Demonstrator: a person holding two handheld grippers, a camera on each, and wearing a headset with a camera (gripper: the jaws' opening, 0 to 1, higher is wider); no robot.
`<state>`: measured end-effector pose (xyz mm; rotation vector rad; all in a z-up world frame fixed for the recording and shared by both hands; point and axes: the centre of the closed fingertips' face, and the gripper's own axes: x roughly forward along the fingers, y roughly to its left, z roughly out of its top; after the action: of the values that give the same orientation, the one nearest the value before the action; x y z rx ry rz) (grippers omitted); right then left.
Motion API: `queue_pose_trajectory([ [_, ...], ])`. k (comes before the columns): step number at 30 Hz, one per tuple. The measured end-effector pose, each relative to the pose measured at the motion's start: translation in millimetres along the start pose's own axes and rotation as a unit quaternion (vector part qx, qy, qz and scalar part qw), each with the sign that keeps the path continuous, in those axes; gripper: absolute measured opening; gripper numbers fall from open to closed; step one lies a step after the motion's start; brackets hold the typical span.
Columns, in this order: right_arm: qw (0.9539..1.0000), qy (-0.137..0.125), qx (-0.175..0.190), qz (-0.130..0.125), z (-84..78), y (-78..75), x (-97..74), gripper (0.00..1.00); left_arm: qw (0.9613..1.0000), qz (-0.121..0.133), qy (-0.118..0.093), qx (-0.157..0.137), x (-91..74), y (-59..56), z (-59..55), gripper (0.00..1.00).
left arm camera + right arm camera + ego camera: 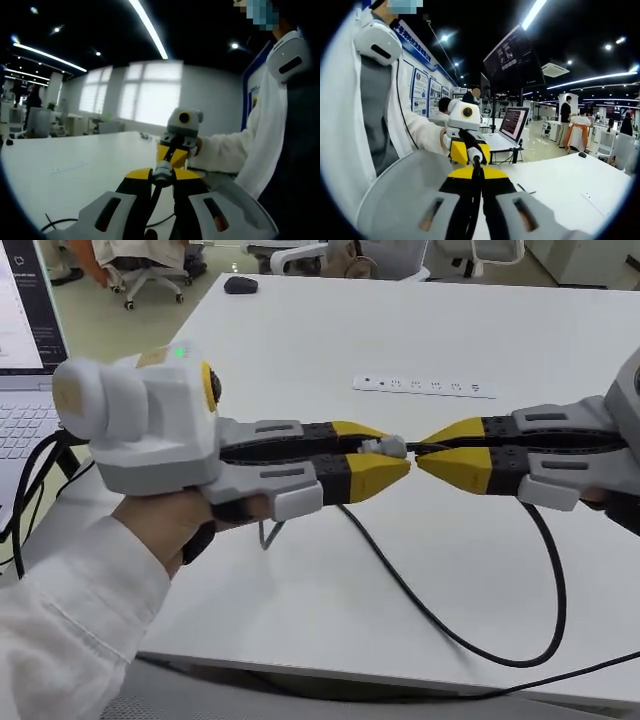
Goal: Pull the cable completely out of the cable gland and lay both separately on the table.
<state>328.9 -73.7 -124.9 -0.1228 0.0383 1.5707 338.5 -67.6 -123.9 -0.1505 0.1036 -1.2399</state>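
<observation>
The step in hand looks like the pull itself: the cable gland (385, 447) and the cable (440, 625) are joined, and neither lies on the surface (300, 350) yet.

Both pairs of tongs meet tip to tip in the air, on the person's side of the power strip (424, 386) and roughly level with its left end. The left tongs (395, 450) are closed narrowly on the small grey gland. The right tongs (420, 453) are pinched on the black cable just beside the gland's mouth. In the right gripper view the cable (472, 200) runs lengthwise between that gripper's jaws toward the gland (475, 159).

The gland's long axis lies close to parallel with the power strip's length, along the line from one pair of tongs to the other. The end facing the right tongs points to the person's right. Slack cable drops from under the left tongs and loops on the surface, further from the power strip than the tongs. I cannot tell which way the free end runs.

Next, I judge, the two pairs of tongs must draw apart along that axis, parallel to the power strip. The left should hold the gland firmly while the right regrips as the length comes through. Pulling off-axis could jam the cable in the gland
</observation>
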Motion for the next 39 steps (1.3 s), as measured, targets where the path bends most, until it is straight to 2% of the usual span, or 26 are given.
queue_pose_trajectory([
  [12, 0.9994, 0.030, 0.007, -0.015, -24.2, -10.5, -15.7, 0.03, 0.9997, 0.021, 0.011, 0.002, -9.4, 9.3, -6.7, 0.17],
  [24, 0.9958, 0.065, 0.031, -0.057, -59.0, -22.9, -47.6, 0.03, 0.9991, 0.040, 0.015, 0.001, -18.6, 17.8, -8.6, 0.17],
  [32, 0.9946, 0.067, 0.037, -0.070, -65.5, -26.0, -55.8, 0.03, 0.9990, 0.042, 0.018, 0.000, -18.0, 19.0, -8.1, 0.17],
  [39, 0.9937, 0.073, 0.043, -0.072, -69.8, -27.1, -56.0, 0.03, 0.9986, 0.049, 0.020, -0.009, -16.4, 21.6, -8.8, 0.17],
])
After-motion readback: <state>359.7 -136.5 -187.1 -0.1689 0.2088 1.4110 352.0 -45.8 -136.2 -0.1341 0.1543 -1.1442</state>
